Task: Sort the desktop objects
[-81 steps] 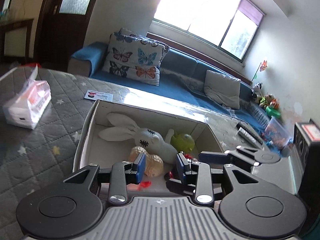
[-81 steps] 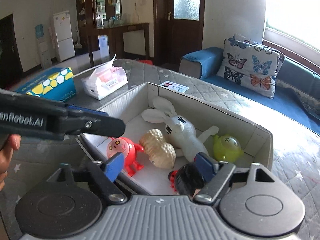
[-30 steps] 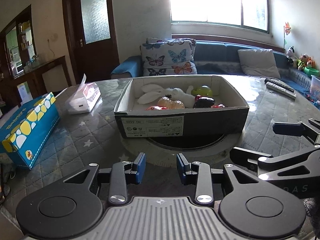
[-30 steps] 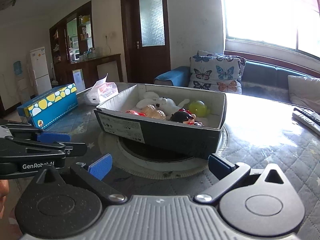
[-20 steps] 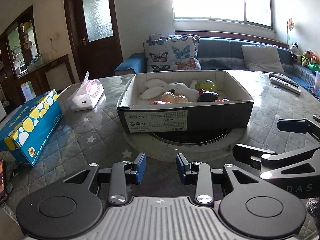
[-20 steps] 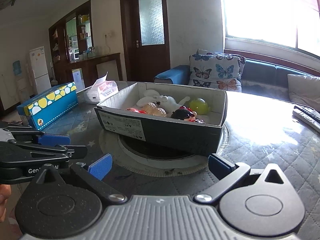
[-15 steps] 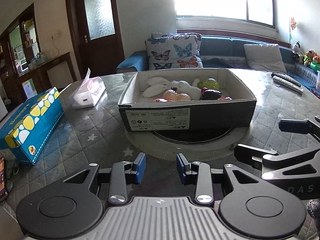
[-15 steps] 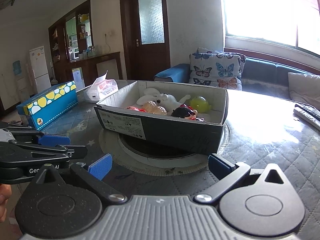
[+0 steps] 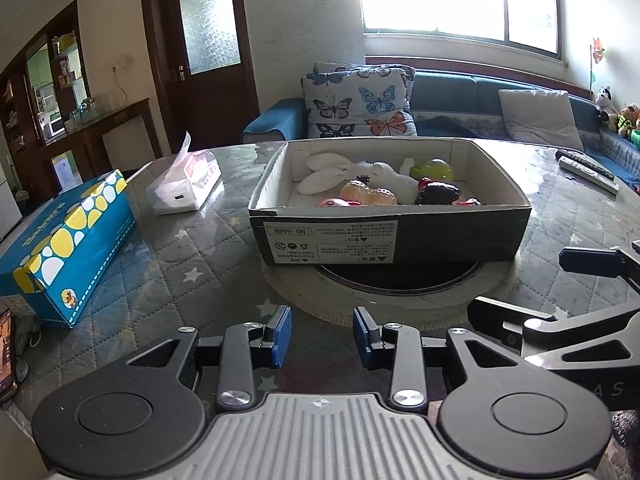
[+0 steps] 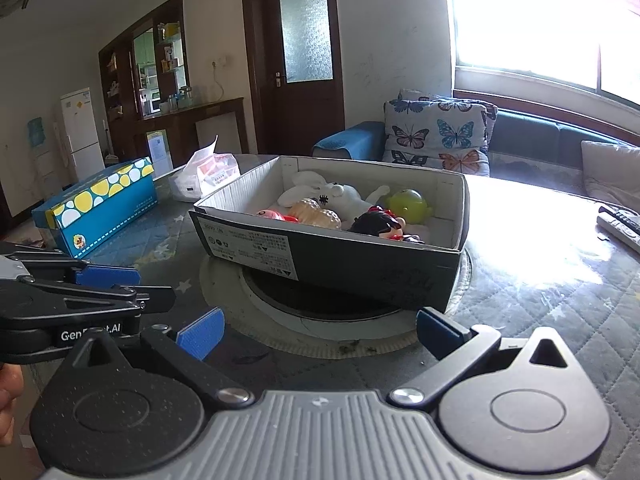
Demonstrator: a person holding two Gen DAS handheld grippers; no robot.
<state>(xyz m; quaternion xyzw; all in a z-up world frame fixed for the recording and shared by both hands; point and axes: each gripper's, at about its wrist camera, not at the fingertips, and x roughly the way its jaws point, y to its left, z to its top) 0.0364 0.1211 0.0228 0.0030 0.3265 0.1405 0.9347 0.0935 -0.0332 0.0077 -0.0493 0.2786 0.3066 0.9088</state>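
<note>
A dark cardboard box [image 9: 456, 236] [image 10: 360, 264] stands on the table's round centre plate. In it lie a white rabbit toy [image 9: 352, 172] [image 10: 328, 194], a tan bumpy toy [image 9: 368, 196] [image 10: 316, 212], a green round toy [image 9: 436, 168] [image 10: 408, 204], a black-haired doll [image 9: 438, 194] [image 10: 376, 224] and a red toy [image 9: 334, 203] [image 10: 272, 215]. My left gripper [image 9: 322, 336] is open and empty, held back from the box's near side. My right gripper [image 10: 320, 332] is wide open and empty, also in front of the box.
A blue tissue box with yellow dots [image 9: 68, 240] [image 10: 100, 204] and a white tissue pack [image 9: 184, 188] [image 10: 208, 176] sit left of the box. Remote controls [image 9: 588, 168] [image 10: 620, 224] lie at the far right. A sofa with a butterfly pillow [image 9: 360, 104] stands behind the table.
Both grippers have pulled back from over the box to the table's near side, both empty. In the last half second the view barely shifts.
</note>
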